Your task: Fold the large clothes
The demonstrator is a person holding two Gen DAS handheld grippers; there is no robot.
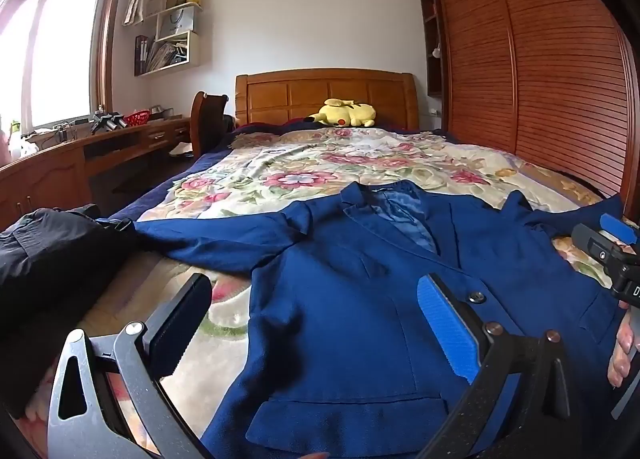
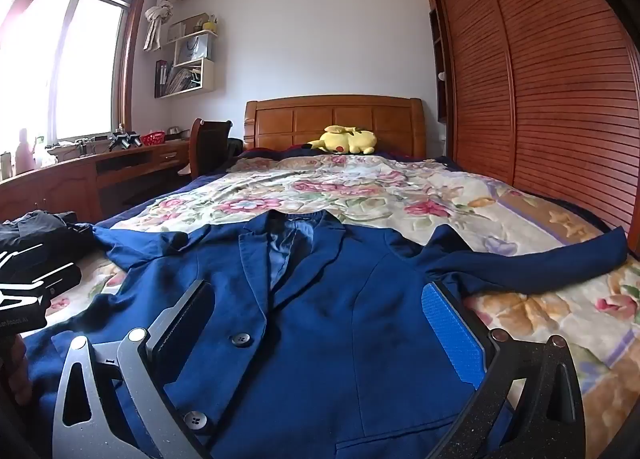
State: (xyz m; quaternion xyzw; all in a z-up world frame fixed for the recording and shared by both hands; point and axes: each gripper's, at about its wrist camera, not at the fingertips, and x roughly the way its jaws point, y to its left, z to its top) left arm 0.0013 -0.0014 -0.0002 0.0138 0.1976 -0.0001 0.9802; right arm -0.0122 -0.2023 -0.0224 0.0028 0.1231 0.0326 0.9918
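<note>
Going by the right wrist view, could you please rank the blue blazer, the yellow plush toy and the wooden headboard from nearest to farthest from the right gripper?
1. Blue blazer: spread flat right under the open right gripper.
2. Yellow plush toy: at the bed's far end.
3. Wooden headboard: just behind the toy, against the wall.

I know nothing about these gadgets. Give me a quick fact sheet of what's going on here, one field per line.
Place: bedroom, on a bed with a floral blanket
Main garment: blue blazer, laid flat, front up, sleeves spread out, not yet folded
Left gripper: open, above the blazer's lower left part, holding nothing
Right gripper: open, above the blazer's middle, holding nothing
Other clothing: dark garment at the bed's left edge
Also on bed: yellow plush toy by the wooden headboard
</note>
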